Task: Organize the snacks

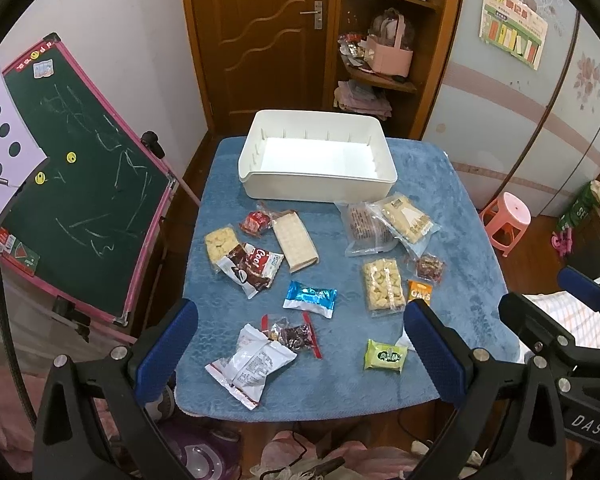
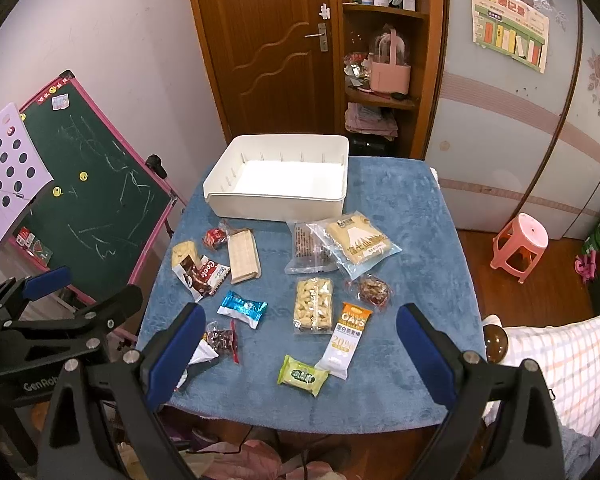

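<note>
Both the left gripper [image 1: 300, 356] and the right gripper [image 2: 298, 354] hang with blue-padded jaws spread wide, holding nothing, low in their frames over the near edge of the blue towel-covered table [image 1: 456, 216]. Scattered snack packets, among them a shiny blue foil packet [image 1: 310, 299] and a green wrapped packet [image 2: 303, 375], lie mid-frame. The empty white rectangular plastic bin [image 1: 318, 155] sits above them, at the table's far edge.

Looking down from above the table's [image 1: 440, 384] near edge toward the far bin [image 1: 318, 156], side by side; sharing table [image 2: 420, 400], bin [image 2: 278, 184].
</note>
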